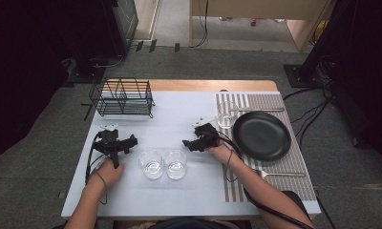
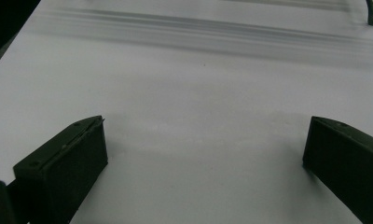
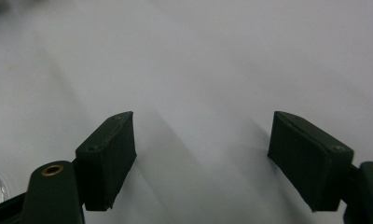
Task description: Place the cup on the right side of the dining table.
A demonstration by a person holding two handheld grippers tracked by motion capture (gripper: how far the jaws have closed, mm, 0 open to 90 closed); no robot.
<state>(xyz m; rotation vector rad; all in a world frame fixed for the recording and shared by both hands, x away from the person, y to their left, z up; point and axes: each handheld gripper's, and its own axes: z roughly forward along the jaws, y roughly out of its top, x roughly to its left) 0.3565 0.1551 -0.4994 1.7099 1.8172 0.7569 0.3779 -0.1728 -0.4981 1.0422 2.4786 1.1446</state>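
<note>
Clear glass tumblers (image 1: 163, 164) stand side by side near the table's (image 1: 179, 119) front edge, between your hands; your left gripper (image 1: 124, 141) and right gripper (image 1: 188, 144) hover nearby, jaws spread wide, holding nothing.

On the table (image 1: 132, 200), a wire rack (image 1: 122, 97) stands at the far left. Two glasses (image 1: 163, 164) sit side by side near the front centre, between the left gripper (image 1: 116, 143) and the right gripper (image 1: 198, 138). To the right lies a placemat (image 1: 237, 188), carrying a plate (image 1: 261, 135), a third glass (image 1: 226, 114) just left of the plate's far side, a utensil (image 1: 256, 109) beyond the plate and a fork (image 1: 280, 173) nearer than it.
</note>
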